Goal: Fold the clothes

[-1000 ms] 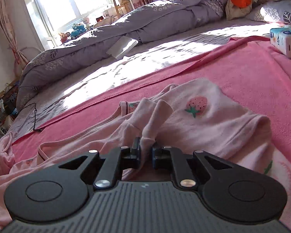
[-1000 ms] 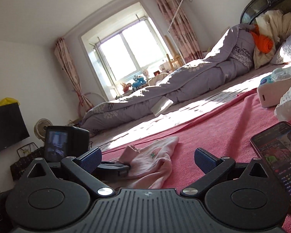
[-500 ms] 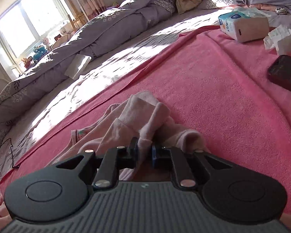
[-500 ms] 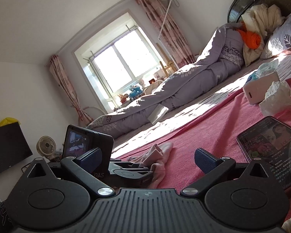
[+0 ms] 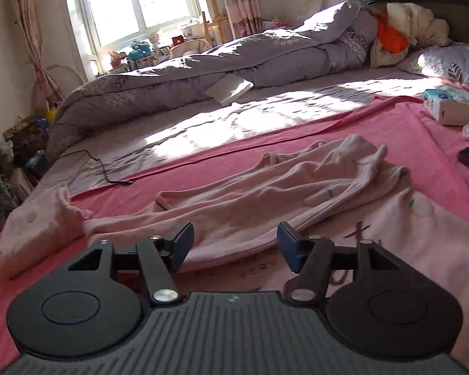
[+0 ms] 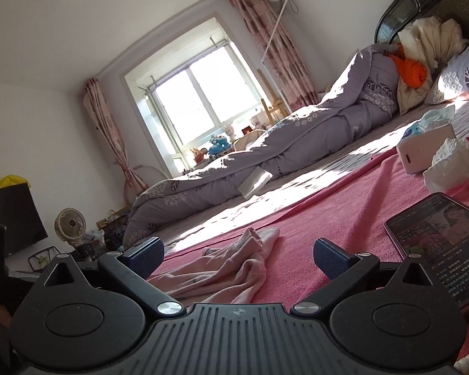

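Pink cloth was spread over the bed [image 5: 265, 115], and the pink blanket [image 5: 390, 131] was the biggest thing seen. On it lay the pale pink garment [image 5: 265, 200], crumpled, with one part folded over the rest. It was seen again in the right wrist view [image 6: 234, 268], in a loose heap.

The left claw [image 5: 234, 243] was seen just above the near edge of the garment. Its jaws were opening, and no cloth was pinched between them. The right claw [image 6: 237, 253] was held wide apart too, and nothing was held in it.

Some things could go wrong. The fold looked lumpy, so it might slide open if it was not smoothed. If the claw was closed low, the blanket might be grabbed along with the garment and pulled up. The phone [image 6: 437, 250] lay just beside the right claw, so it could be bumped. The black cable [image 5: 103, 168] lay further off and was less likely to be caught.

Only one container was seen: the tissue box [image 5: 447, 109]. Tissues were sticking out of its top. A crumpled tissue [image 6: 450, 162] lay just beside it.
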Action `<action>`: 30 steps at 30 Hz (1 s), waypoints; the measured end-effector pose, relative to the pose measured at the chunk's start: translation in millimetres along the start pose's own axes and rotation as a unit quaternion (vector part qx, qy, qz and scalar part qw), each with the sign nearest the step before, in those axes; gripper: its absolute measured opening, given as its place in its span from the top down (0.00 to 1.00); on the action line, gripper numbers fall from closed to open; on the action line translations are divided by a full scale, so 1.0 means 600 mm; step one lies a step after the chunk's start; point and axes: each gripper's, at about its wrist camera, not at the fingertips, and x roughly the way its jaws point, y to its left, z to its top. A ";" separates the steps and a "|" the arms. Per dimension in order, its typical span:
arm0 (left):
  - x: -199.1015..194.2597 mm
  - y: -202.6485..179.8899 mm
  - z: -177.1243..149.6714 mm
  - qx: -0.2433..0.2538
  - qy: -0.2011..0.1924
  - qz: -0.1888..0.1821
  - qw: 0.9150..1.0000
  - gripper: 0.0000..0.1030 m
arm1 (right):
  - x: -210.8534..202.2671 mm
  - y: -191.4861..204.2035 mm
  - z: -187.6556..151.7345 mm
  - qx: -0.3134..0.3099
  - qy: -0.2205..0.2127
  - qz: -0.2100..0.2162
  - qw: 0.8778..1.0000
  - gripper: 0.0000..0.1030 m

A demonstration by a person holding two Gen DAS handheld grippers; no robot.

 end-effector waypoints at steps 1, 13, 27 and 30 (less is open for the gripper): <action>0.003 0.016 -0.020 0.019 0.011 0.047 0.999 0.39 | 0.004 0.004 -0.002 -0.008 0.003 -0.004 1.000 0.00; 0.049 0.187 -0.153 -0.038 0.072 0.246 0.966 0.35 | 0.135 0.166 0.025 -0.247 0.059 -0.097 0.963 0.00; 0.069 0.176 -0.121 -0.067 0.028 0.052 0.996 0.24 | 0.431 0.548 -0.078 -0.385 0.284 0.163 0.863 0.33; 0.064 0.200 -0.134 -0.116 0.033 0.020 0.993 0.24 | 0.492 0.608 -0.138 -0.407 0.335 0.152 0.836 0.41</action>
